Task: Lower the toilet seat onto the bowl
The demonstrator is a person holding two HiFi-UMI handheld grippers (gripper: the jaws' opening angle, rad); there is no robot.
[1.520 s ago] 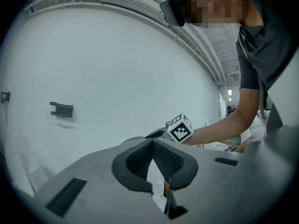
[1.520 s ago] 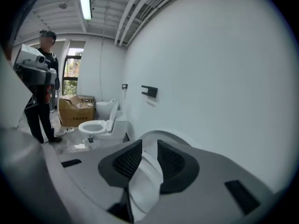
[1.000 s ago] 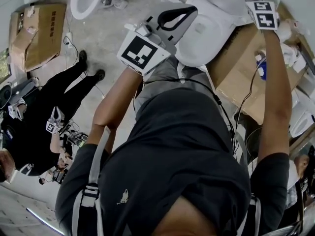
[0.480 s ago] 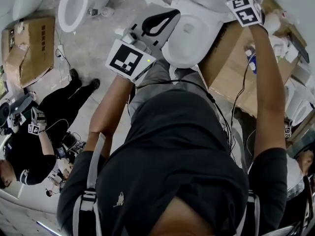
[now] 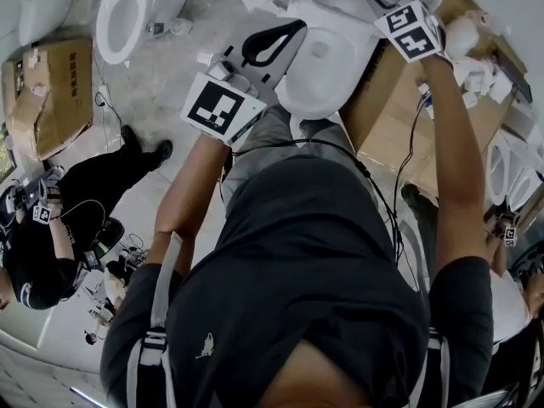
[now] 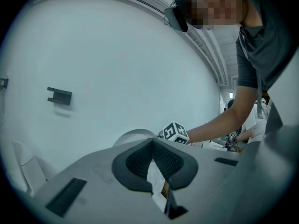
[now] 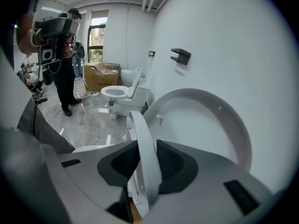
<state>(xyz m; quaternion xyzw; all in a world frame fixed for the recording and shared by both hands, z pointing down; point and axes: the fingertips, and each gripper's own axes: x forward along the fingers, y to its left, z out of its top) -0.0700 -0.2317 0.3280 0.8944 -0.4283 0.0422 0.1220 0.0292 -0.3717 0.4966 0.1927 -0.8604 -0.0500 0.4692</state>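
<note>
Both jaws of the right gripper (image 7: 145, 160), just closed, are clamped on the upright seat (image 7: 140, 125) between them; the left gripper (image 6: 152, 143) is pinched shut, empty. The seat is best eased slowly down onto the bowl (image 5: 316, 83) below.

Toilet seat (image 7: 140, 125): white glossy oval ring, raised and seen edge-on, leaning away from the upright lid (image 7: 219, 125) at its 2 o'clock. The right gripper (image 7: 142, 148) has just been closing, and its pads now press the seat's rim. Bowl (image 5: 314, 83): white, at 12 o'clock in the head view, with the seat not down on it.
</note>
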